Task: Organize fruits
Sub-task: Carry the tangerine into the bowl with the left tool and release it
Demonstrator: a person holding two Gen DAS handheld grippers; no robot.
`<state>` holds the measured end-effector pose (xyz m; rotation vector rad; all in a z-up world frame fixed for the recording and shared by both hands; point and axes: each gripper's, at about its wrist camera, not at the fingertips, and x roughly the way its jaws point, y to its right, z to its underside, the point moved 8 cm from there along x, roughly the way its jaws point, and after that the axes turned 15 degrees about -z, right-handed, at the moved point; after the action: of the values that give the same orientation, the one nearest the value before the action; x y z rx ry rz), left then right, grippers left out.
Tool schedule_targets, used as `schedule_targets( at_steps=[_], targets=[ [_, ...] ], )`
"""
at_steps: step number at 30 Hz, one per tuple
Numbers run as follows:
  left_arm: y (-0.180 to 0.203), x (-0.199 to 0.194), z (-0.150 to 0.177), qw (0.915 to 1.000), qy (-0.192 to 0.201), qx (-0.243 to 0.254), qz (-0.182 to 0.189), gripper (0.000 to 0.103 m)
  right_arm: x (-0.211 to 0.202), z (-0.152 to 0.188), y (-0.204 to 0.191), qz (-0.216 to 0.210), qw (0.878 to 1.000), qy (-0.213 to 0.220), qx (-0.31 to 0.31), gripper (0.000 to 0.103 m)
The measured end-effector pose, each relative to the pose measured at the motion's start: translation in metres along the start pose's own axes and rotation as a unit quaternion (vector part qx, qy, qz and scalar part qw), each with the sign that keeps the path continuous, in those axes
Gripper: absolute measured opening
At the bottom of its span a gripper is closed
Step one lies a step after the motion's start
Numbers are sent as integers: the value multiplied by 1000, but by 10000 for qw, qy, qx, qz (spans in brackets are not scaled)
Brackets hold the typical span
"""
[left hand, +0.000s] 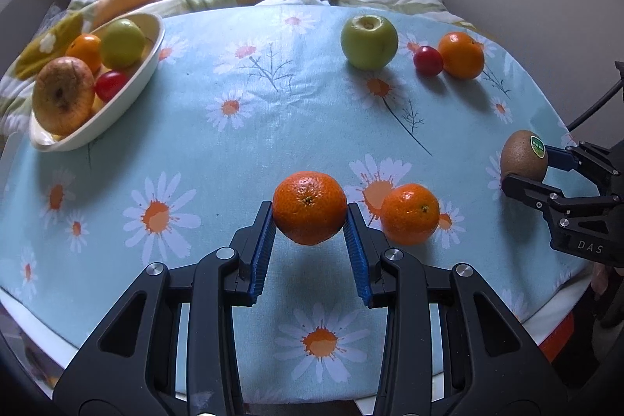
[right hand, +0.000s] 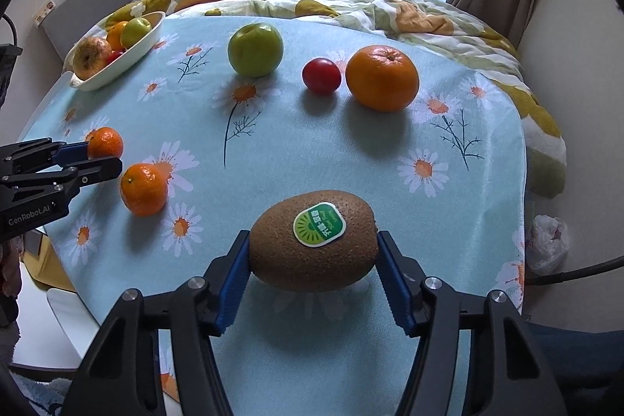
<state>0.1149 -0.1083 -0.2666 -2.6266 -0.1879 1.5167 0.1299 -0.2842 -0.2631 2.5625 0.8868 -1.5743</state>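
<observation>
Tools both loaded: left tool (left hand: 309,221) pinching a mandarin (left hand: 309,207) lifted just beside the second mandarin (left hand: 409,214), right tool (right hand: 313,260) clamped on kiwi (right hand: 312,240) right of it.

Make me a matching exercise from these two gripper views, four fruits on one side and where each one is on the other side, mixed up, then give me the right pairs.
Things:
1. kiwi
2. lifted orange
3. green apple
4. cherry tomato

Places:
A. between the left gripper's pads, clear of the cloth
B. on the tablecloth just beside the big orange
C. between the right gripper's pads, sticker facing up
D. alone on the tablecloth, between the bowl and the small red fruit

Pairs: 1-C, 2-A, 3-D, 4-B
</observation>
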Motion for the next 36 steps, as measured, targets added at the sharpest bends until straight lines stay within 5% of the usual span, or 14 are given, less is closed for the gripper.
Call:
schedule_targets(
  at_steps=[19,36],
  targets=[
    [-45,-64,-51,9981,532,-301,84,42,-39,-61,-53,-218,9991,282,-217,58],
    [-180,-49,-108,9961,697,-538,35,42,2,-163,-148,-442,9972,490,-352,58]
  ],
)
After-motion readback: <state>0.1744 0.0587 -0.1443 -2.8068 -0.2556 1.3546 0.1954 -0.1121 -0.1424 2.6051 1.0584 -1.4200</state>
